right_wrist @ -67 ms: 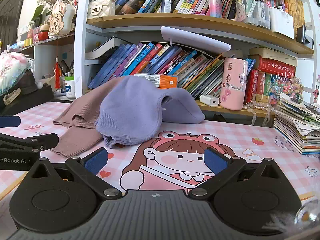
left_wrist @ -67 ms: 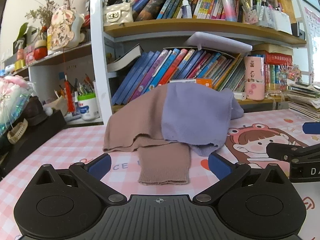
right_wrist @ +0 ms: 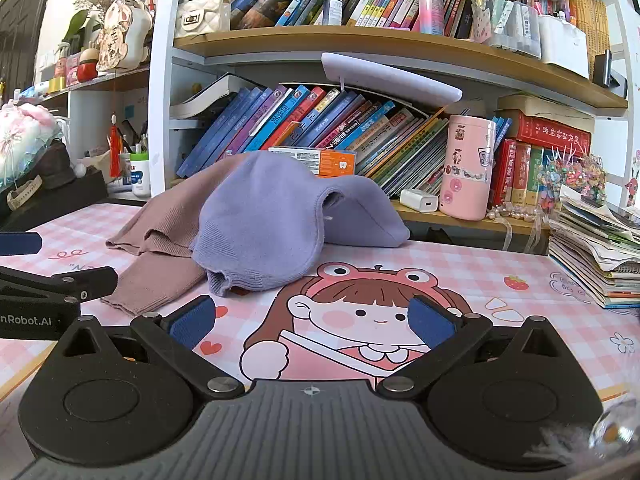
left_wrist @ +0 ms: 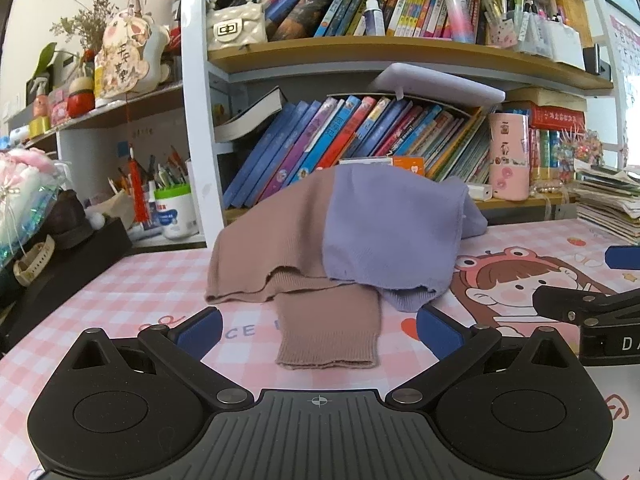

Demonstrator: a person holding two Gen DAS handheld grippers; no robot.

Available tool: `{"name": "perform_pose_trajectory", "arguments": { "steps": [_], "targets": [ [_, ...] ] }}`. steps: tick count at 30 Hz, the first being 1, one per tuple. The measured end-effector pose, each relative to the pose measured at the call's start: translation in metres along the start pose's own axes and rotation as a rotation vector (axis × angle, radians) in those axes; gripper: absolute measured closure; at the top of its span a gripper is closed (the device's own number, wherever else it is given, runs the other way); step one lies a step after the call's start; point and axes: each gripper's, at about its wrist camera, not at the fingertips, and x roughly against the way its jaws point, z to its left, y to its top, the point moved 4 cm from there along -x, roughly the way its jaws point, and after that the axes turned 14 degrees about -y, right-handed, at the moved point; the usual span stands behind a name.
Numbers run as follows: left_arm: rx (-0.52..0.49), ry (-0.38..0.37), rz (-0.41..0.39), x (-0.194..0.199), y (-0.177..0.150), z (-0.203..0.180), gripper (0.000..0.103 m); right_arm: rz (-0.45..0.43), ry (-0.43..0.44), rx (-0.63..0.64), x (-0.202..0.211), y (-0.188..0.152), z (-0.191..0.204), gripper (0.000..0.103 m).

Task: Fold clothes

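A knitted two-colour garment lies heaped on the pink checked desk mat [left_wrist: 132, 300]. Its brown part [left_wrist: 272, 248] is on the left with a sleeve [left_wrist: 332, 328] trailing toward me, and its lilac part [left_wrist: 392, 232] is draped over the right. In the left wrist view my left gripper [left_wrist: 319, 330] stands open just short of the brown sleeve's cuff, nothing between its blue pads. From the right wrist, the lilac part [right_wrist: 264, 220] sits ahead and left of my right gripper [right_wrist: 312, 322], which is open over the cartoon print [right_wrist: 360, 312]. Each gripper's fingers show at the other view's edge.
A bookshelf [left_wrist: 380, 52] full of slanted books stands right behind the garment. A pink tumbler [right_wrist: 466, 168] and a white charger [right_wrist: 418, 200] sit on its low ledge. A stack of papers [right_wrist: 596, 256] lies at the right. A black tray with a watch [left_wrist: 36, 264] sits at the left.
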Motion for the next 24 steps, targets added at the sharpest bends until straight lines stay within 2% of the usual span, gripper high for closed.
{"name": "perform_pose_trajectory", "arguments": {
  "steps": [3,6,12,24],
  "targets": [
    [0.001,-0.008,0.016,-0.0036,-0.0004,0.0004,0.000,0.002,0.000,0.001,0.0000,0.0000,-0.0001,0.000],
    [0.018,-0.020,-0.015,-0.0029,-0.0064,0.0094,0.000,0.004,0.001,0.001,0.0002,0.0001,-0.0003,0.000],
    [0.009,-0.012,0.005,-0.0032,-0.0039,0.0015,0.000,0.007,0.001,0.000,-0.0006,-0.0010,0.0002,0.000],
    [0.015,-0.022,-0.011,0.0014,-0.0023,0.0025,0.000,0.008,0.001,-0.003,-0.0001,-0.0006,-0.0016,0.000]
  ]
}}
